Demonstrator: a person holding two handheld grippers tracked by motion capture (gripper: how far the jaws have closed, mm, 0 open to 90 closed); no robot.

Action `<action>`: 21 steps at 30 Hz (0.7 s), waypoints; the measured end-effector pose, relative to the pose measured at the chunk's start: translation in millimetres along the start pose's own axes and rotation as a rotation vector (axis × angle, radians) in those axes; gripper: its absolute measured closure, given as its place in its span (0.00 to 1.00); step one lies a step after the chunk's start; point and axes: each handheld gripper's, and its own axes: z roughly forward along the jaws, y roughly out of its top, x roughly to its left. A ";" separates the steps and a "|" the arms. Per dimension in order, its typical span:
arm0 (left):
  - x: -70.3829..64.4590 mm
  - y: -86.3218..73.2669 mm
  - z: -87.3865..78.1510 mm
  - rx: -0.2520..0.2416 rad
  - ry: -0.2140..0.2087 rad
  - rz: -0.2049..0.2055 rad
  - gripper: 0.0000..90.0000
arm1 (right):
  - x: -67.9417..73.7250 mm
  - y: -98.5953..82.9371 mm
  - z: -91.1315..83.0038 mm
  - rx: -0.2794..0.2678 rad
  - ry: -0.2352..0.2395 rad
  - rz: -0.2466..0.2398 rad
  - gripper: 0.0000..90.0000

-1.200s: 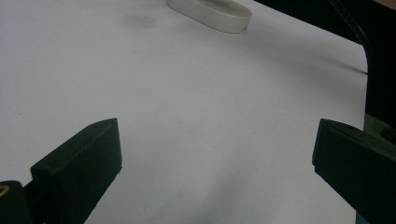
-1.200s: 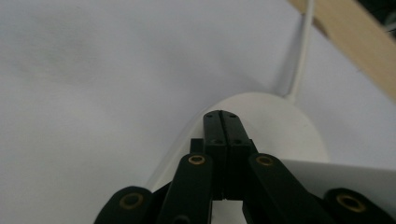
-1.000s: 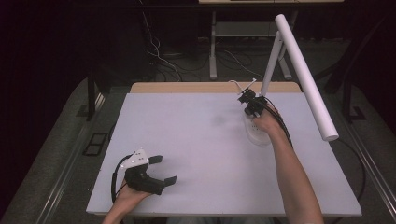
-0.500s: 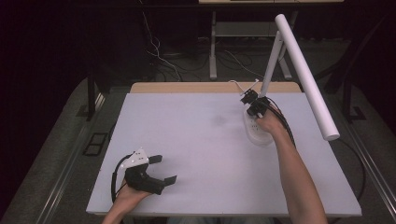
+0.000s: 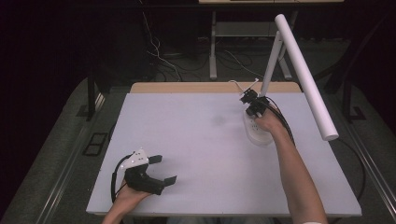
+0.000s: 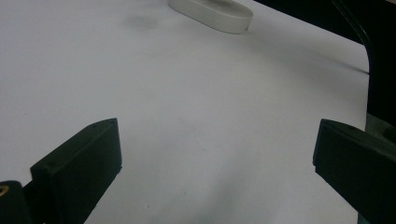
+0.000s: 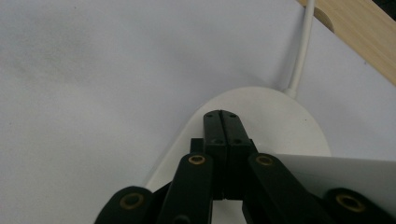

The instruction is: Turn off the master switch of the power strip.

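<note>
Lamp base (image 6: 212, 13) — top edge cropped, seemingly

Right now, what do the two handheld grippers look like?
Both are black. The left gripper has two blocky jaws, a pale three-cornered plate on top and a black looping cable. The right gripper has slim jaws, brass-coloured pivot pins and black cables along the bare forearm.

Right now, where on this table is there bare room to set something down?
Most of the white table is bare: the whole middle, from the left claw at the near left corner across to the lamp base, plus the near right beside the forearm. It is crowded only at the far right, where the right claw, the base and its cable sit.
</note>
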 end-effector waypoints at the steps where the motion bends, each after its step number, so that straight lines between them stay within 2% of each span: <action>1: 0.0 0.1 -0.3 -0.001 0.001 0.001 0.00 | 0.3 -0.1 0.1 -0.001 0.000 0.000 1.00; 5: 1.3 -0.4 -0.3 -0.001 -0.001 -0.005 0.00 | -1.6 1.3 -1.1 0.004 0.015 -0.015 1.00; 7: 1.8 -0.4 -0.4 -0.004 0.001 -0.011 0.00 | -3.3 2.9 -3.0 -0.015 0.030 -0.002 0.99; 14: 1.0 -0.4 -0.8 -0.010 0.003 -0.016 0.00 | 2.6 2.3 -7.4 -0.016 0.009 -0.037 0.99; 17: 0.9 -0.3 -0.4 -0.007 0.000 -0.010 0.00 | 4.6 3.6 -13.5 -0.039 0.006 -0.031 0.99; 21: 0.5 -0.1 -0.4 -0.008 -0.002 -0.010 0.00 | 7.6 4.2 -19.4 -0.042 0.010 -0.034 0.99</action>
